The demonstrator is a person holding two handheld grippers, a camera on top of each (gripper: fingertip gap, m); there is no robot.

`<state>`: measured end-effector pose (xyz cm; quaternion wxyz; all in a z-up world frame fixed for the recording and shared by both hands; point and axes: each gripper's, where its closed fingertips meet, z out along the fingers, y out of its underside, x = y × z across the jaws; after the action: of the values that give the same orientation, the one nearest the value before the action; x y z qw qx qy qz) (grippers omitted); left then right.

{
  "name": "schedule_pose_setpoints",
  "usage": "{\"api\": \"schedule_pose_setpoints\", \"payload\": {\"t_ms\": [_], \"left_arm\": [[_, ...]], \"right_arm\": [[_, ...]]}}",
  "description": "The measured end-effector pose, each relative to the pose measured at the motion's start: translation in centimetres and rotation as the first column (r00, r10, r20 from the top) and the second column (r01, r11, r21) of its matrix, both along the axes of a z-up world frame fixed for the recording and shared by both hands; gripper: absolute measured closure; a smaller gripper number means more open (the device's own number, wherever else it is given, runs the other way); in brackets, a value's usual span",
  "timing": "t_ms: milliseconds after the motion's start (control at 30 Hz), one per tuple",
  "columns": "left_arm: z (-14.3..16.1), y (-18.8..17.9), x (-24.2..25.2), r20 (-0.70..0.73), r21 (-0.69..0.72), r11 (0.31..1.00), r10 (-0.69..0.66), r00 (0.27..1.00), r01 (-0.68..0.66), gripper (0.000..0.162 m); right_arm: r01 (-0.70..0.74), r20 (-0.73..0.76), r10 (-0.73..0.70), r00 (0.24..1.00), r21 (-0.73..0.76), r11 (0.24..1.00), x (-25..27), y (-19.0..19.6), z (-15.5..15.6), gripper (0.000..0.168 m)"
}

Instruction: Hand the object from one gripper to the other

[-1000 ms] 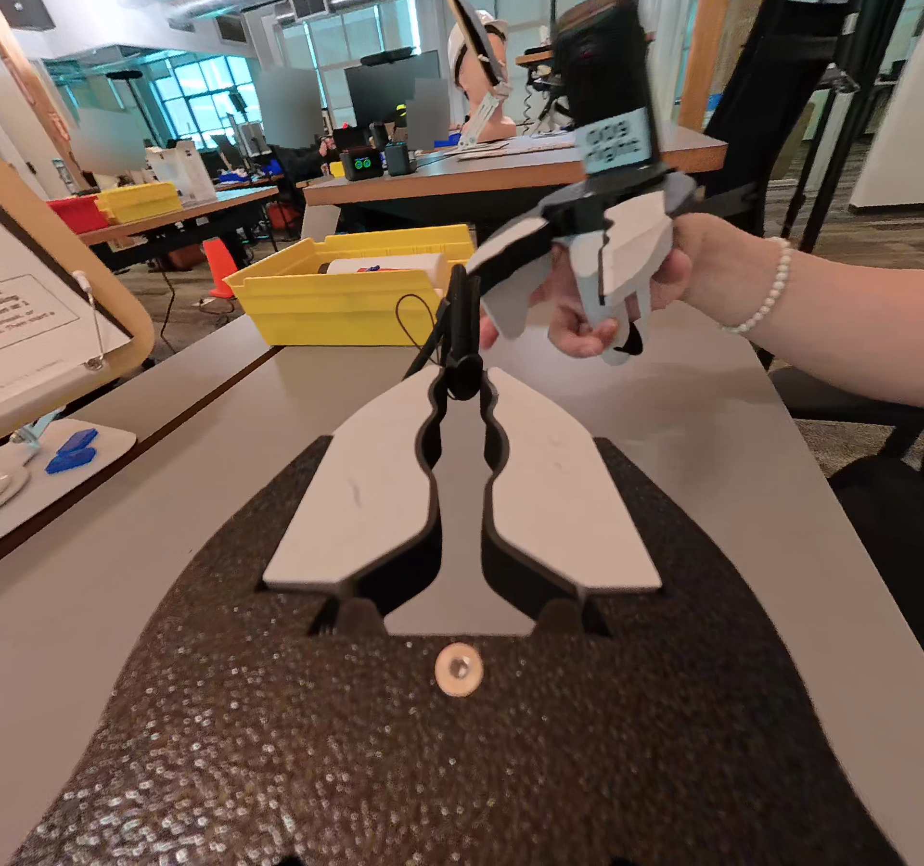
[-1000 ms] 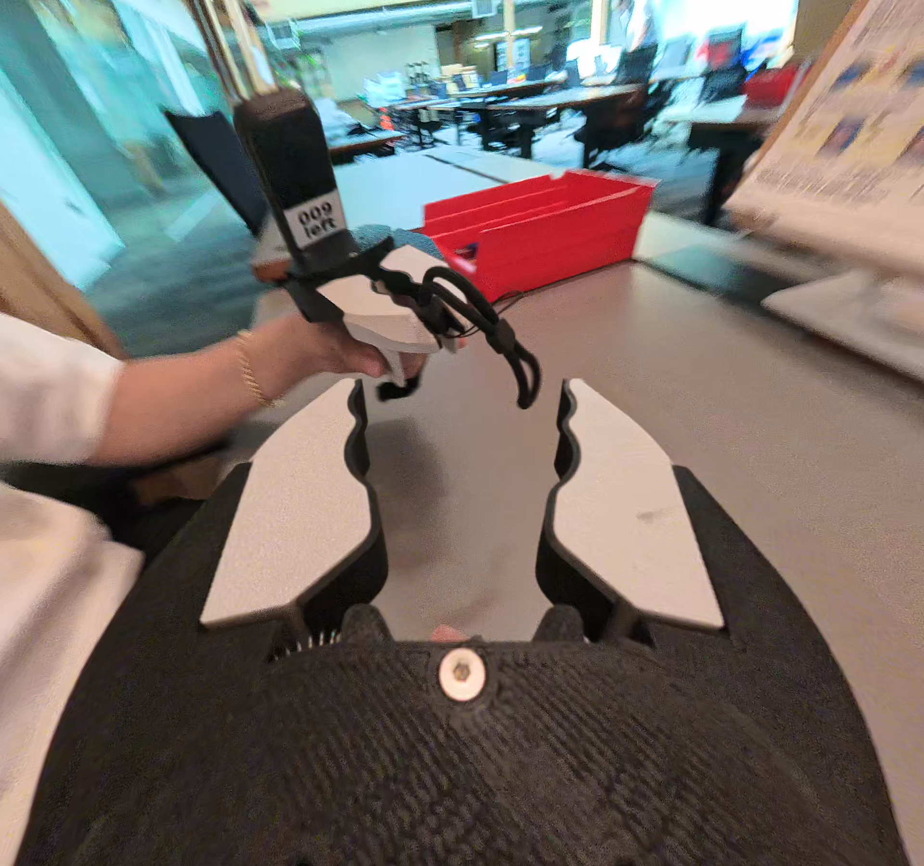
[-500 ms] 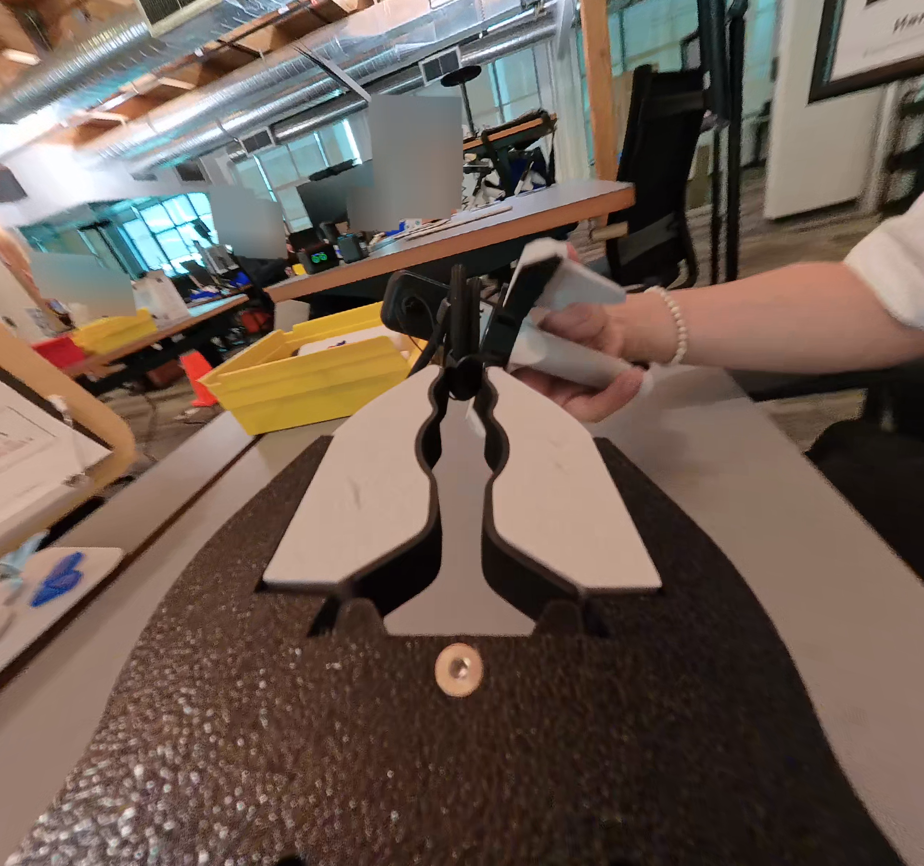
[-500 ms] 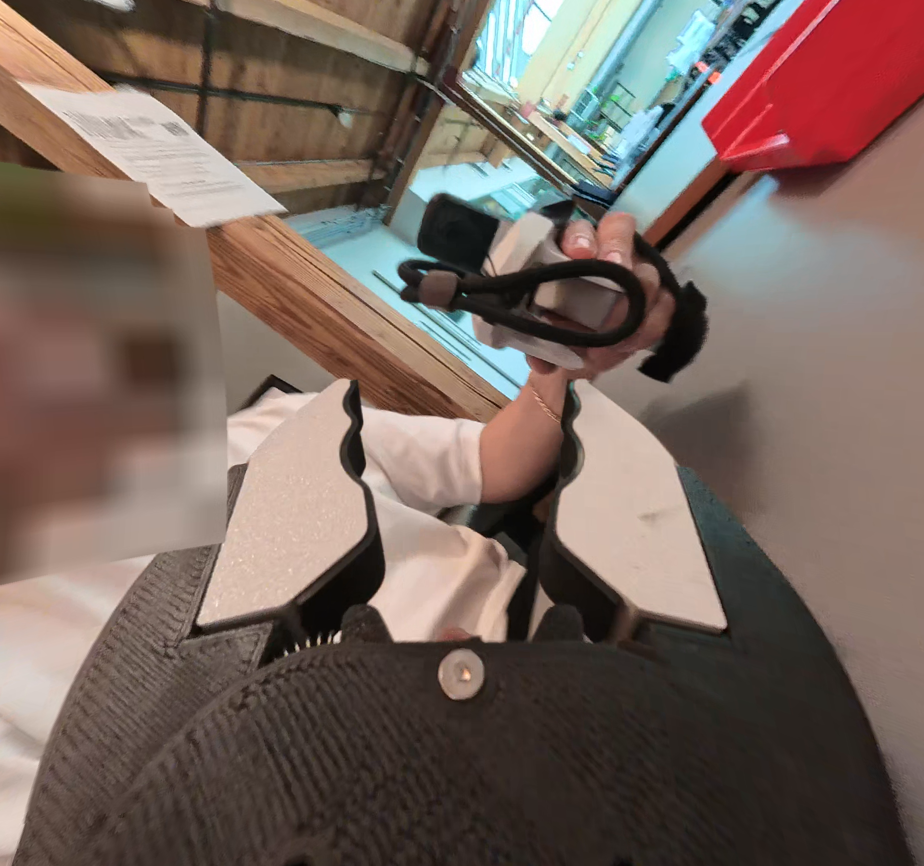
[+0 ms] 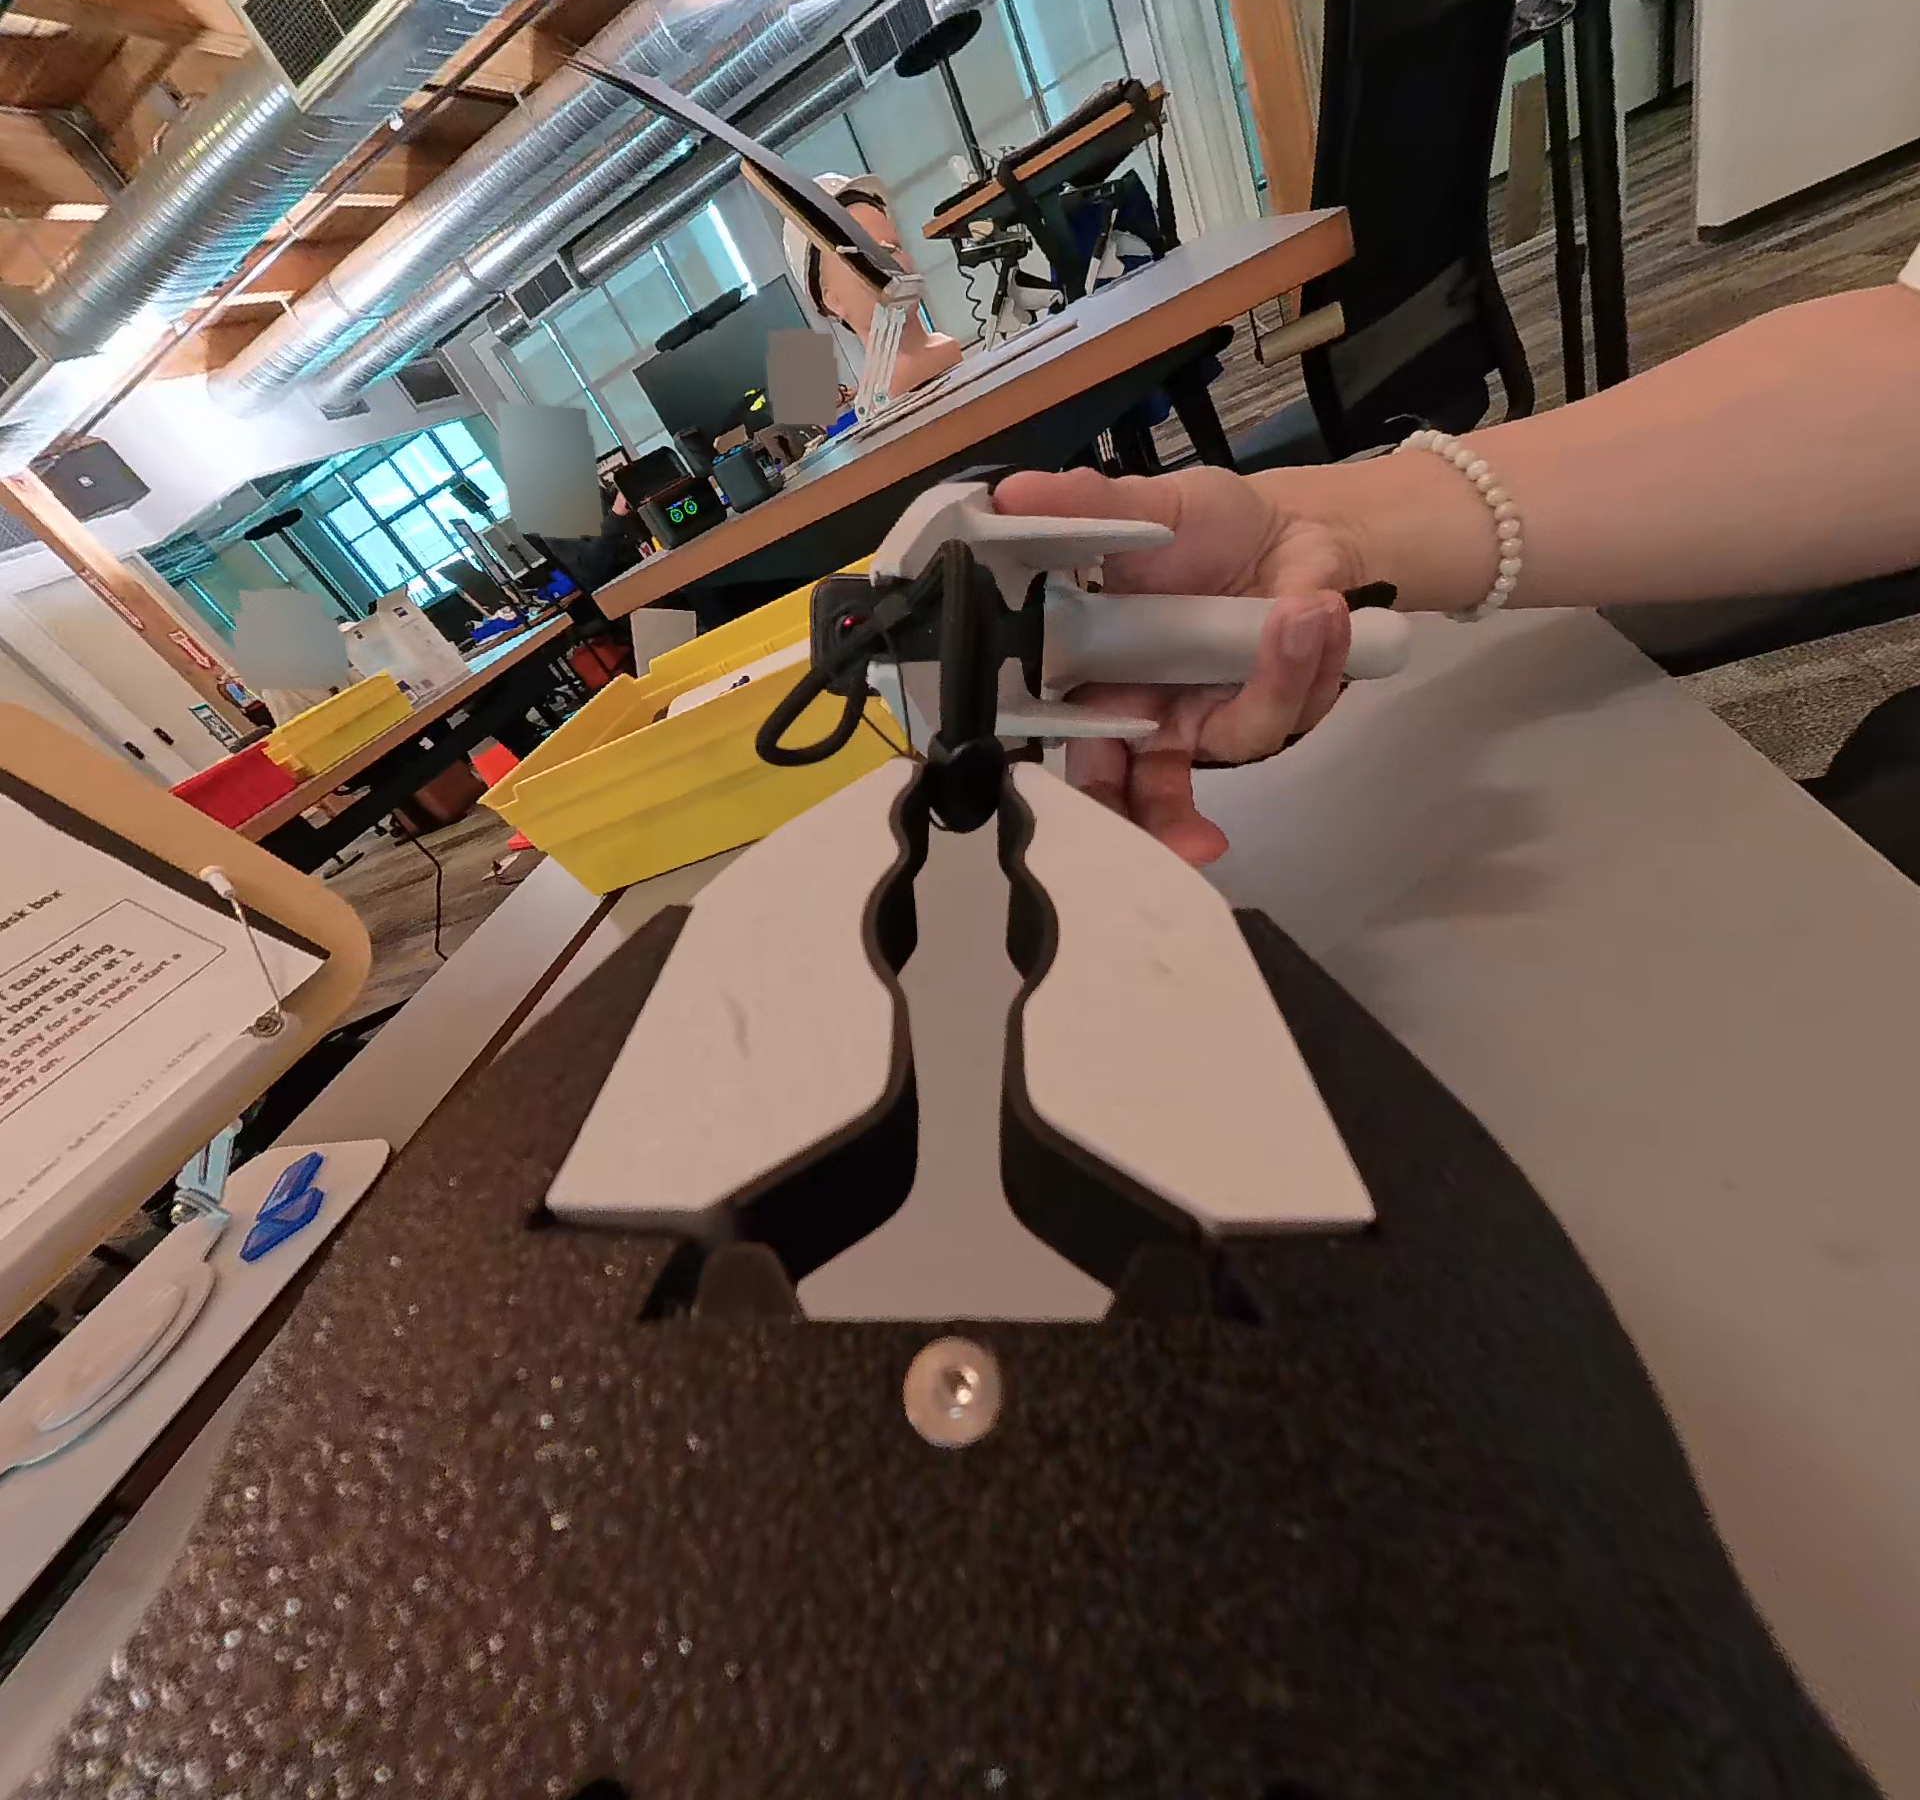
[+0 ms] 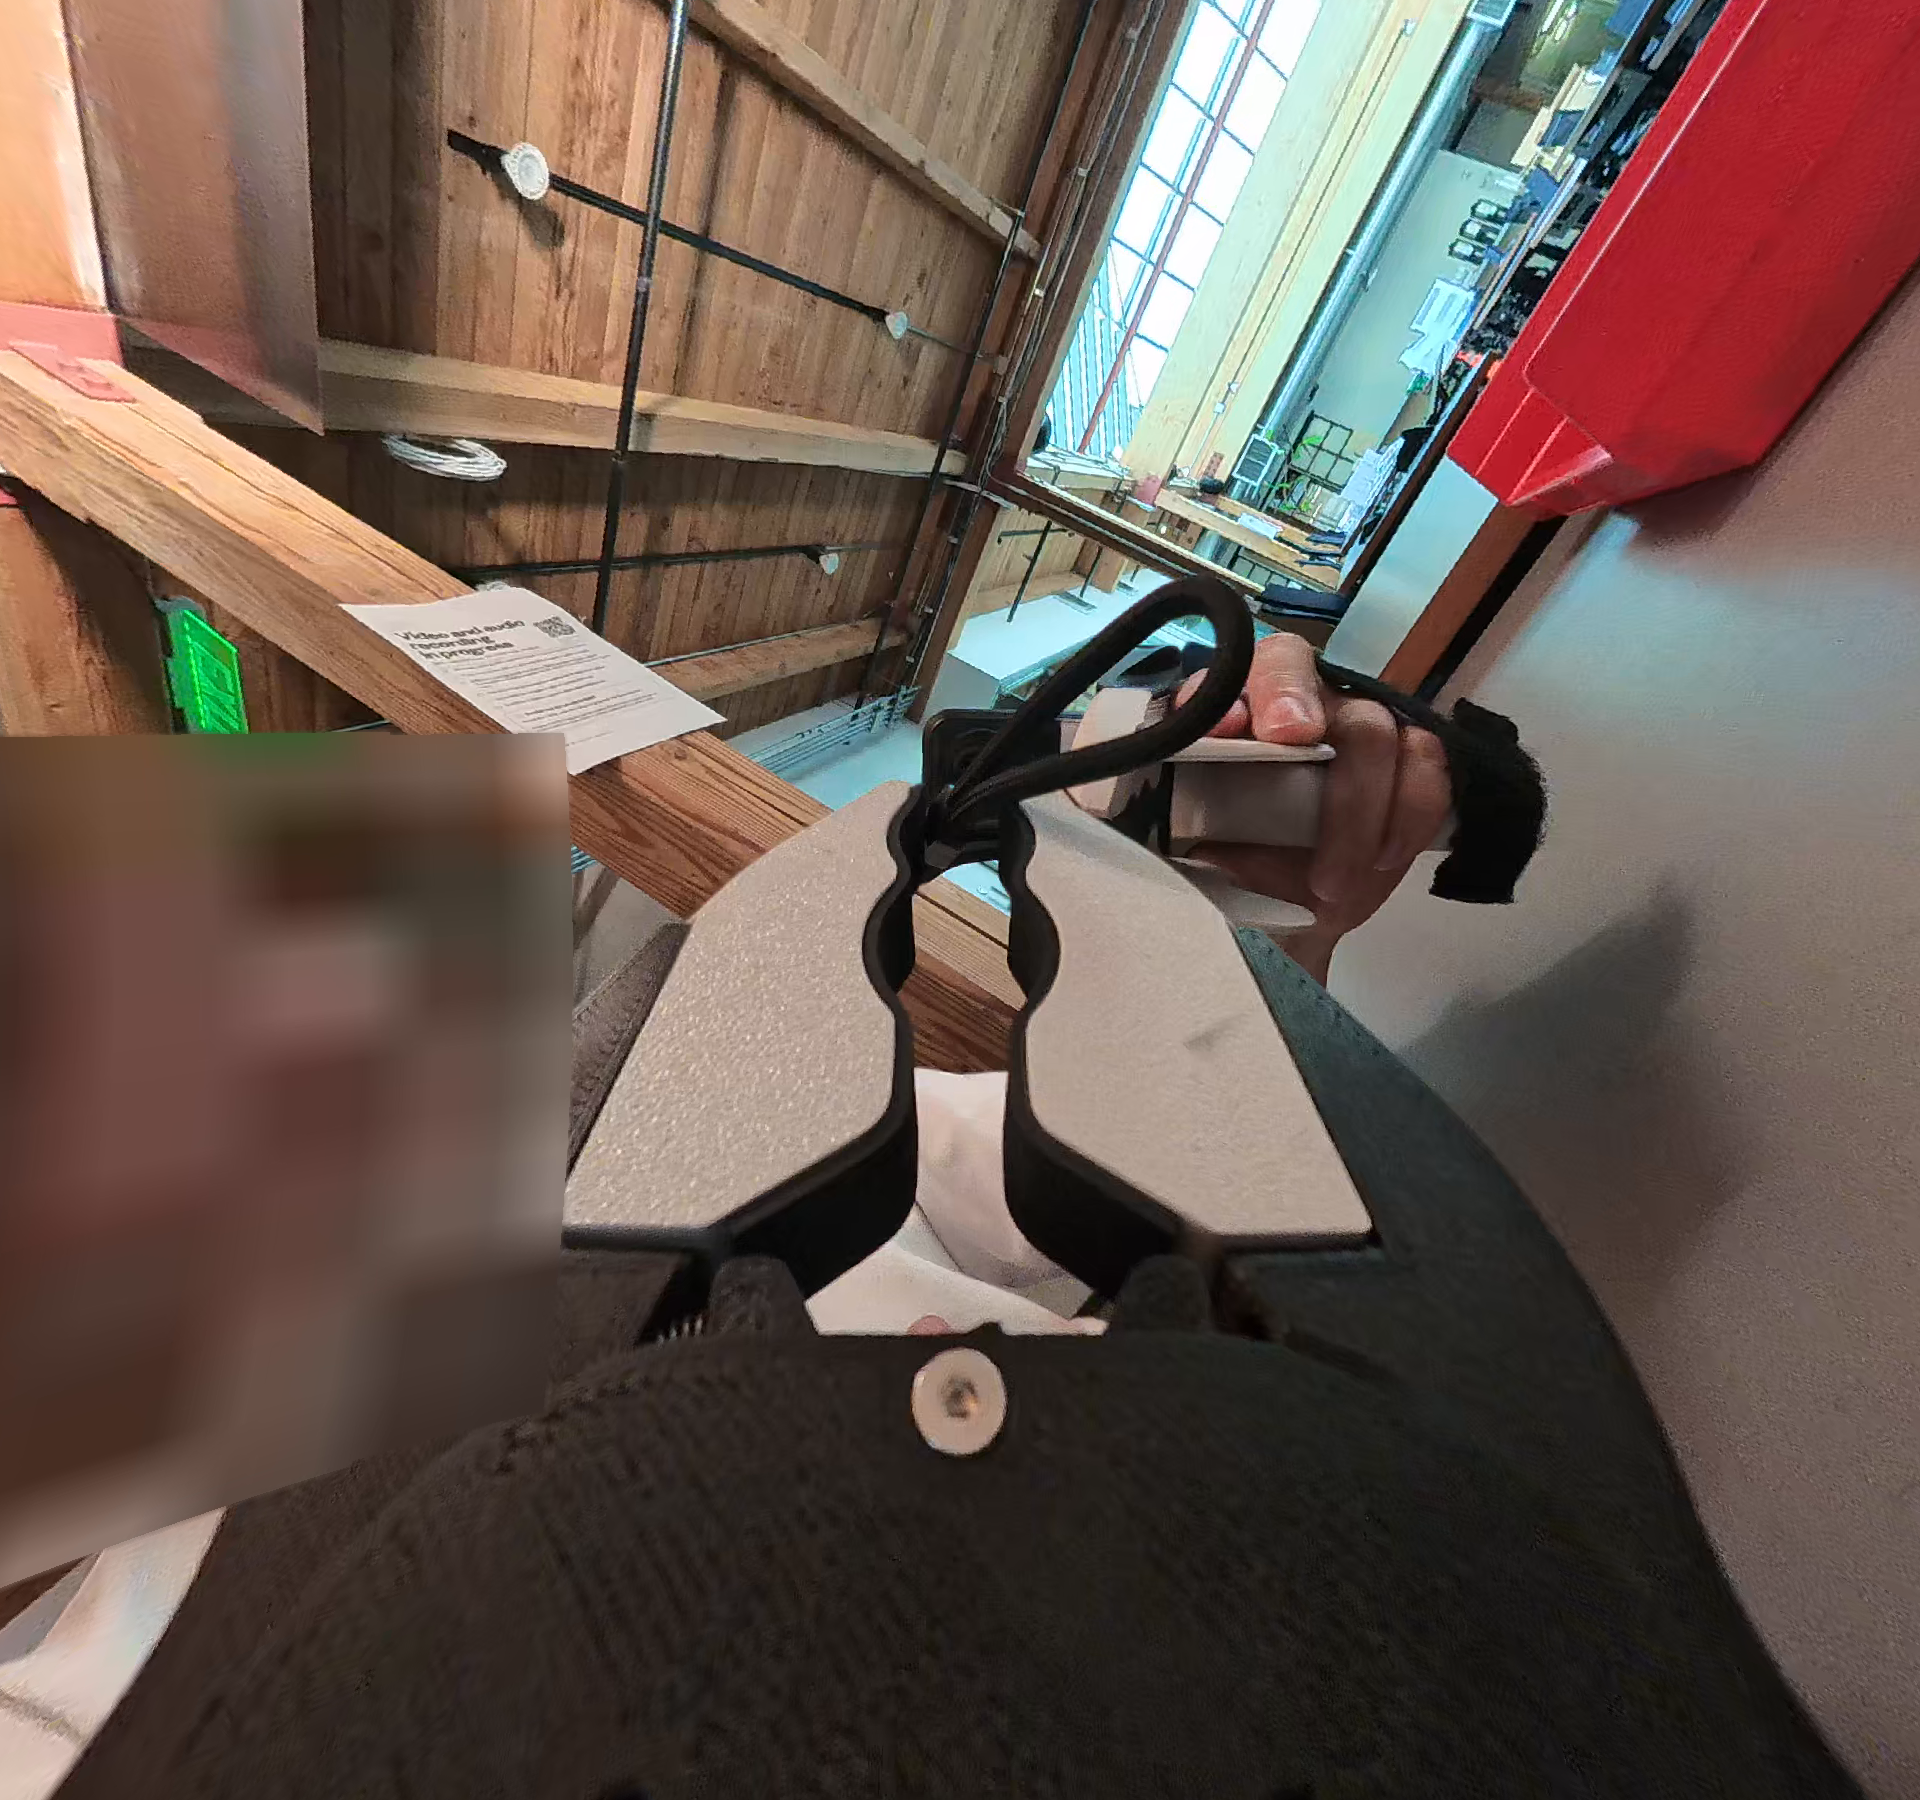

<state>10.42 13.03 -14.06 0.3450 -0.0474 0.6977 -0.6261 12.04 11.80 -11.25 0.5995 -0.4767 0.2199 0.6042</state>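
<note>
black elastic cord [image 5: 961,670] held in the air above the bench [image 5: 1558,919], both ends gripped for the swap | left tool [image 5: 961,794] pinched tight on its toggle | right tool [image 6: 961,831] closed on the strands, loop free | left must let go next

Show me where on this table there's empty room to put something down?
Widest bare patch: the grey table right of the left gripper, below the hand. The right wrist view shows more bare grey beside the red bin. The left side is crowded: yellow bin, clipboard stand, blue clips.
</note>
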Motion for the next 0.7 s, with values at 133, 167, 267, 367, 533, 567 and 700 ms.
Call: {"api": "schedule_pose_setpoints", "payload": {"t_ms": [133, 167, 267, 367, 533, 567, 700], "left_arm": [[-0.3, -0.2, 0.0, -0.016, 0.007, 1.000, -0.005, 1.000, 0.005, 0.150], [-0.4, -0.3, 0.1, -0.029, 0.004, 1.000, -0.005, 1.000, 0.005, 0.150], [-0.3, -0.1, 0.2, -0.075, -0.033, 0.999, -0.002, 0.997, -0.001, 0.150], [0.0, 0.3, 0.3, -0.100, -0.070, 0.997, 0.002, 0.995, -0.009, 0.142], [0.3, 1.1, 1.1, -0.170, -0.112, 0.991, 0.051, 0.984, -0.071, 0.110], [0.2, 1.2, 1.3, -0.182, -0.116, 0.990, 0.056, 0.982, -0.078, 0.109], [-0.3, 1.2, 1.8, -0.236, -0.118, 0.988, 0.072, 0.969, -0.102, 0.110]], "right_arm": [[0.022, 0.045, -0.022, 0.999, -0.021, 1.000, -0.1, 0.2, -0.1, 0.161], [0.051, 0.070, -0.049, 0.996, -0.028, 0.998, 0.2, 0.3, -0.3, 0.162], [0.088, 0.105, -0.084, 0.991, -0.034, 0.996, 0.9, 0.1, -0.5, 0.163], [0.204, 0.199, -0.187, 0.962, -0.068, 0.977, 2.3, -0.1, -0.8, 0.163], [0.444, 0.483, -0.361, 0.798, -0.067, 0.893, 4.7, -1.7, 0.4, 0.163], [0.484, 0.549, -0.375, 0.747, -0.061, 0.873, 5.1, -2.2, 0.7, 0.163], [0.668, 0.803, -0.387, 0.453, -0.018, 0.744, 6.9, -3.5, 0.8, 0.163]]}}
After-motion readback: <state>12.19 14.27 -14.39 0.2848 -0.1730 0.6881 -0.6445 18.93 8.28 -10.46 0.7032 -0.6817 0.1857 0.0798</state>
